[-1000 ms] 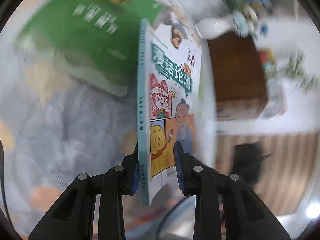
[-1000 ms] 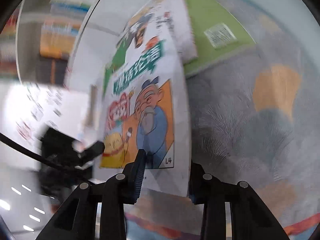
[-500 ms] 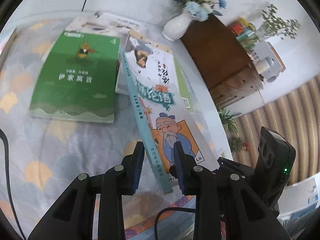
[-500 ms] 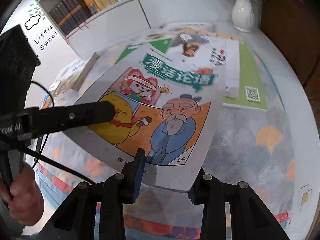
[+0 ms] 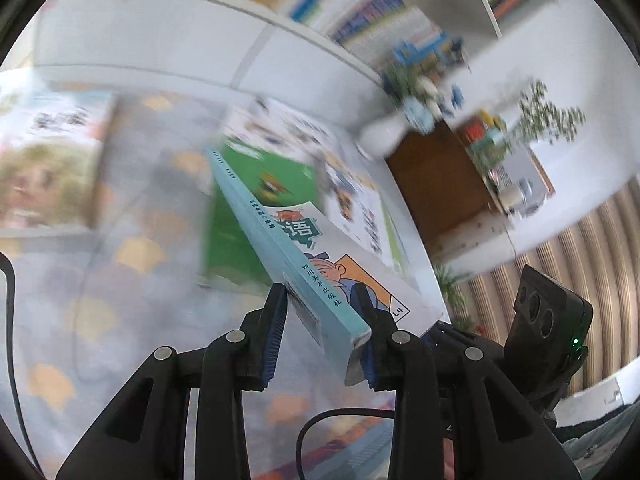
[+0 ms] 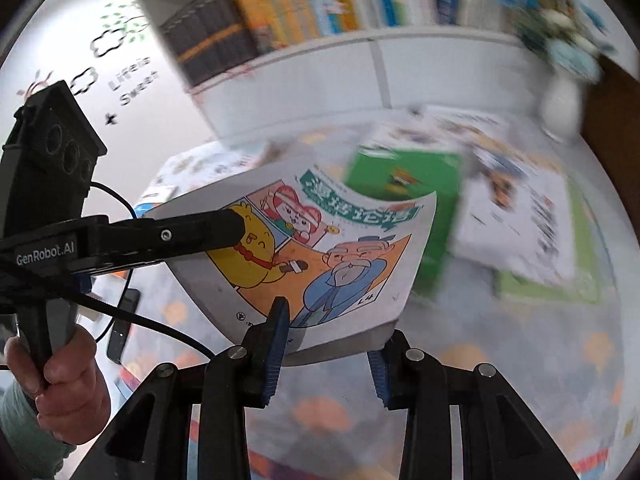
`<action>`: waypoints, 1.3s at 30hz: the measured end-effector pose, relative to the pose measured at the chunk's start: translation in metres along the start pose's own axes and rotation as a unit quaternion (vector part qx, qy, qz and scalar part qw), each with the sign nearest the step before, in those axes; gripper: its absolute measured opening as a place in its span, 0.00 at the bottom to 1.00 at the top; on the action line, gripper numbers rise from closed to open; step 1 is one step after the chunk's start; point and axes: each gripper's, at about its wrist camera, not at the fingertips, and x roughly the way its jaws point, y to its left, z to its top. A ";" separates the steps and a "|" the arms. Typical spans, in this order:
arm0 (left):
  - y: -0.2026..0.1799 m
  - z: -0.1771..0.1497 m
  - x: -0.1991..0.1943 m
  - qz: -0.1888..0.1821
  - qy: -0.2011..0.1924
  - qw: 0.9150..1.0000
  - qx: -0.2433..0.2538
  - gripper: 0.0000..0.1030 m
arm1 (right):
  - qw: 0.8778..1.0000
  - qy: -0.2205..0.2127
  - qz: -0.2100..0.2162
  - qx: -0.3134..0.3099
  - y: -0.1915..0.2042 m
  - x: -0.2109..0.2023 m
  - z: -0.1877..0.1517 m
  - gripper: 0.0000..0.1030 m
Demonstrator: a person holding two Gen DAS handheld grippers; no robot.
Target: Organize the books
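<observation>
A cartoon-covered book [image 6: 320, 256] is held clear above the patterned tablecloth [image 6: 520, 360]. The right gripper [image 6: 326, 344] is clamped on its lower edge; the left gripper [image 5: 322, 324], jaws just widened slightly, straddles the spine, apparently for steadying during carriage toward the bookshelf [image 6: 280, 12].

green book [image 6: 404, 184] blurred, vase [image 6: 562, 100] smeared, shelf spines unreadable

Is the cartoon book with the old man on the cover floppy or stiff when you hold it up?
Probably a bit floppy: the cartoon paperback book has a soft cover whose far corner curls up. Its teal spine looks straight, so that edge likely stays firmer. It seems thin, so likely light, yet both the left gripper and right gripper support it.
</observation>
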 end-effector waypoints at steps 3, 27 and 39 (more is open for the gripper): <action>0.034 0.015 -0.033 0.018 -0.031 0.999 -0.008 0.28 | 0.999 -0.006 0.016 -0.031 0.046 0.025 0.022 0.35; 0.271 0.078 -0.046 0.044 -0.048 0.987 -0.150 0.29 | 0.995 0.097 0.000 -0.026 0.176 0.232 0.124 0.37; 0.292 0.059 -0.066 0.116 -0.067 0.973 -0.189 0.29 | 0.989 0.143 -0.007 -0.027 0.173 0.264 0.108 0.37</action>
